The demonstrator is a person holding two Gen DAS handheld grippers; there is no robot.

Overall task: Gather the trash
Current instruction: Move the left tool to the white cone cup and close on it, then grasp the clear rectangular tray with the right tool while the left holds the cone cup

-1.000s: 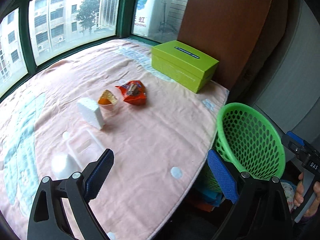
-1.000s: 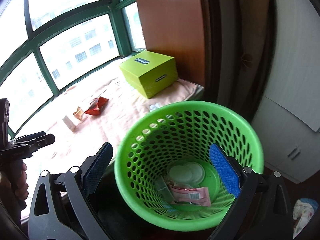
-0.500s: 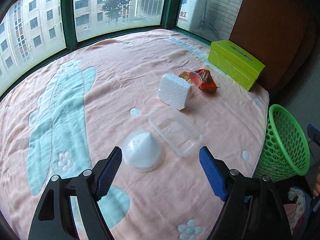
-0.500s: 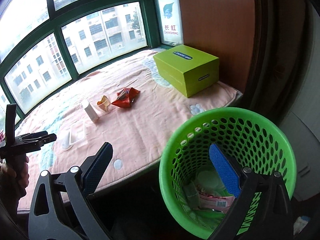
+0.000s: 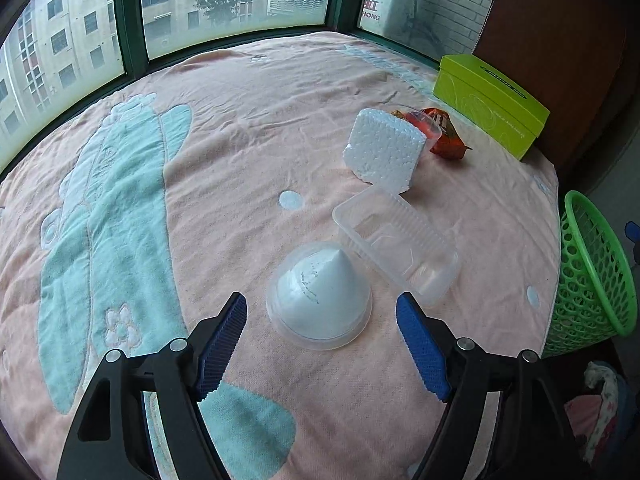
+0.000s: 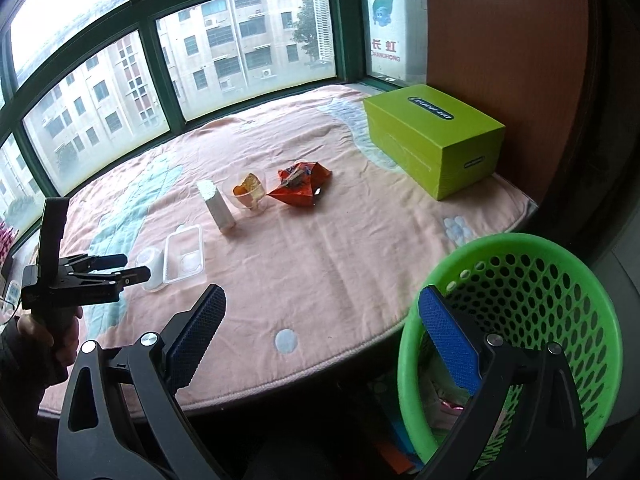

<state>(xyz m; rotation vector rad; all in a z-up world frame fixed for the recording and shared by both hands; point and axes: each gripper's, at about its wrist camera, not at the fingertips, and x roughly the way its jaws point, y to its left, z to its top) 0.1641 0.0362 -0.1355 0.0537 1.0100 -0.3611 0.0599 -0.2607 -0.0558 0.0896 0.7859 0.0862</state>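
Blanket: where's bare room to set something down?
Free: the stretch between the window frame and foam block, and the near edge beside the green basket. Crowded: the dome lid, clear tray, cup and wrapper.

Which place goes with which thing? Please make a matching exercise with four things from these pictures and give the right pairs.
Things:
1. white foam block
2. clear plastic tray
3. green mesh basket
4. yellow-green box

Places:
A. on the blanket by the brown panel
B. below the blanket's edge, with wrappers inside
C. just ahead of the left gripper, beside the domed white lid
D. standing upright next to the cup of orange scraps

Pairs: 1-D, 2-C, 3-B, 4-A
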